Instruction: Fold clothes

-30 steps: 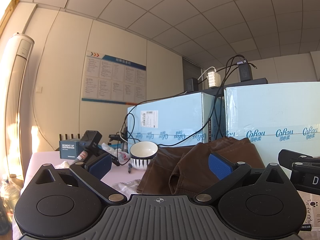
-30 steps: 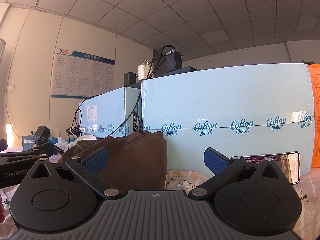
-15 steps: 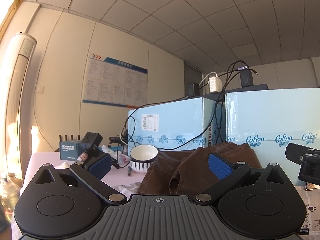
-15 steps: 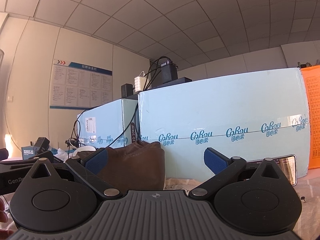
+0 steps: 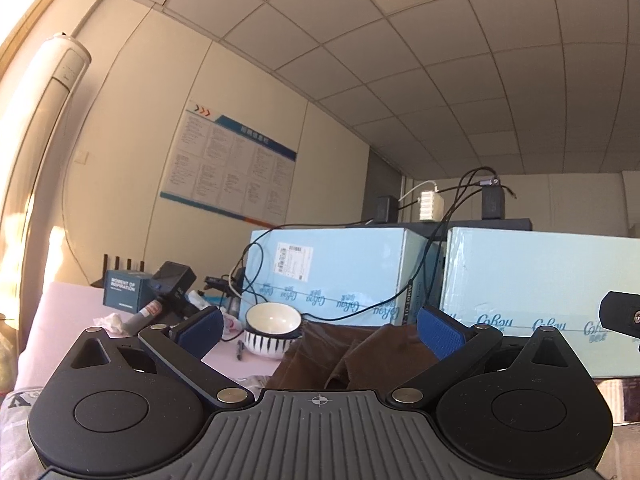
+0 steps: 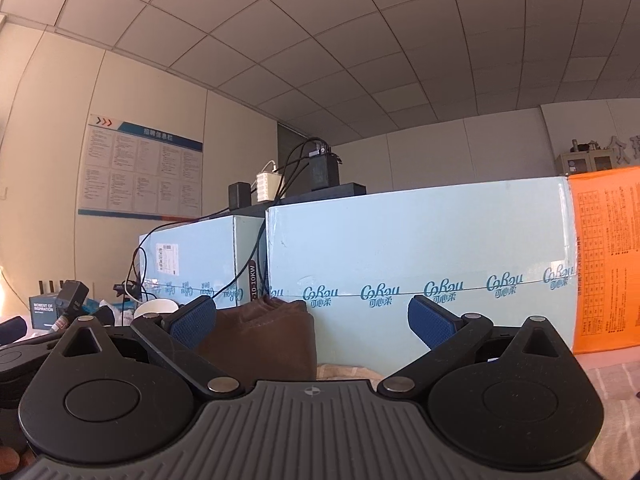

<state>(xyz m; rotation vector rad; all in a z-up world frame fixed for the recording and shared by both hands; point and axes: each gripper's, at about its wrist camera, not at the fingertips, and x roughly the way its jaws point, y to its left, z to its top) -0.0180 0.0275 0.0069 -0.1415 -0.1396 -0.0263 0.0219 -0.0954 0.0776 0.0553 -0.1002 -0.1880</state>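
A brown garment (image 5: 352,356) lies crumpled on the table in front of the light blue boxes. It shows in the right wrist view (image 6: 264,336) as a folded brown heap, left of centre. My left gripper (image 5: 320,330) is open and empty, held above and in front of the garment. My right gripper (image 6: 312,322) is open and empty too, pointing at the blue box just right of the garment. Both cameras tilt upward, so the table surface is mostly hidden.
Two light blue cardboard boxes (image 6: 420,256) stand behind the garment with chargers and cables on top. A striped white bowl (image 5: 272,332) sits left of the garment. A dark blue small box (image 5: 124,288) and clutter lie farther left. An orange box (image 6: 604,260) stands at right.
Both cameras have tilted upward; the garment and boxes sit lower in view. Both grippers stay open and empty.
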